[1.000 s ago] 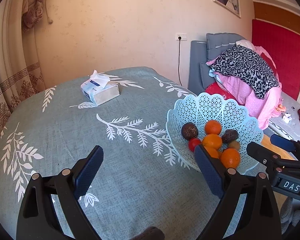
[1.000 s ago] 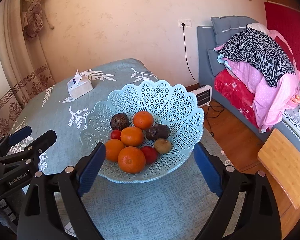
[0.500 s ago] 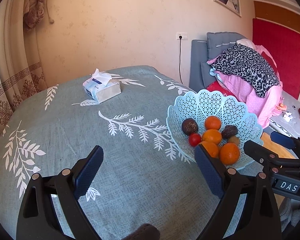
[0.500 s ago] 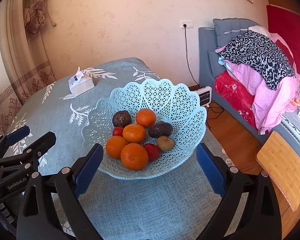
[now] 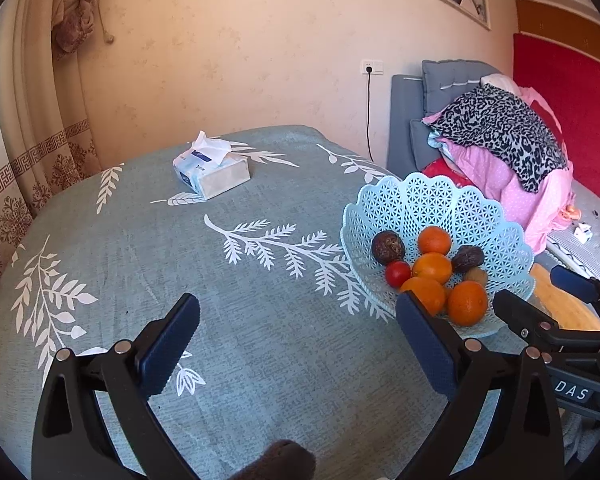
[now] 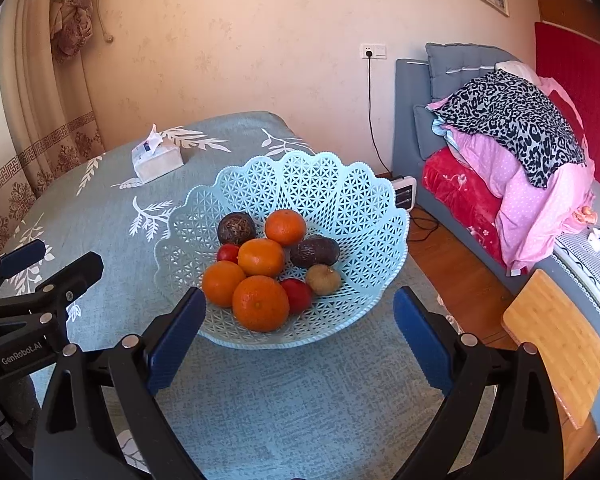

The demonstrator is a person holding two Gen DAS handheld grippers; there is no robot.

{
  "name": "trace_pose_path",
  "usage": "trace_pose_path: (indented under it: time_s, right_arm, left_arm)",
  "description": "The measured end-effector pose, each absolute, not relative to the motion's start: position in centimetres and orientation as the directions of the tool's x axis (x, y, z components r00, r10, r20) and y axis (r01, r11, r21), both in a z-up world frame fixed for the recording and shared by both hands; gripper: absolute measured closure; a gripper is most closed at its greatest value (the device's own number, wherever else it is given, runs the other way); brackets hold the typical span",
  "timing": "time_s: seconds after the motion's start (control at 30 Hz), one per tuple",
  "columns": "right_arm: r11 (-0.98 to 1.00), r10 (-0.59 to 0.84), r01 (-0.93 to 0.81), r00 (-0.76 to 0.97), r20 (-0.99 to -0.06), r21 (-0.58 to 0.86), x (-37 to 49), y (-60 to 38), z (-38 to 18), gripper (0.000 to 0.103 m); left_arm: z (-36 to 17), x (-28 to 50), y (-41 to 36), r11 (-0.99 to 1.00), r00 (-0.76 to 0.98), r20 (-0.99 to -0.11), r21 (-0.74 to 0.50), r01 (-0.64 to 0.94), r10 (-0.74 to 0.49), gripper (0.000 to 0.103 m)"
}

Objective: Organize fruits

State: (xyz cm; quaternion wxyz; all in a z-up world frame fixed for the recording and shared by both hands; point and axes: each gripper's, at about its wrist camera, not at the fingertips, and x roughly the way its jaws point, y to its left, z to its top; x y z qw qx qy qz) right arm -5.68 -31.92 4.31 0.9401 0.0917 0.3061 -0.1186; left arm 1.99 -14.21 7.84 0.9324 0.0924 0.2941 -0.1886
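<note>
My left wrist camera sits low over the surface, looking forward between the fingers of the left gripper toward the far wall. The basket lies off-axis at about 2 o'clock, fairly near; the tissue pack is farther, at 11 o'clock. My right wrist camera faces the same way, with the basket close at 12 o'clock above the right gripper. Both views share the basket, tissue pack, wall and bed. Each catches the other gripper at its edge.
</note>
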Motion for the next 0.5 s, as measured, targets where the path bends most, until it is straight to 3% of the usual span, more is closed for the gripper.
trace_pose_path:
  time_s: [0.5]
  right_arm:
    - [0.956, -0.169, 0.279, 0.779, -0.603, 0.093, -5.8, -32.1, 3.8, 0.007]
  left_arm:
    - [7.2, 2.0, -15.5, 0.909, 0.760, -0.607, 0.141, 0.392, -0.234, 0.005]
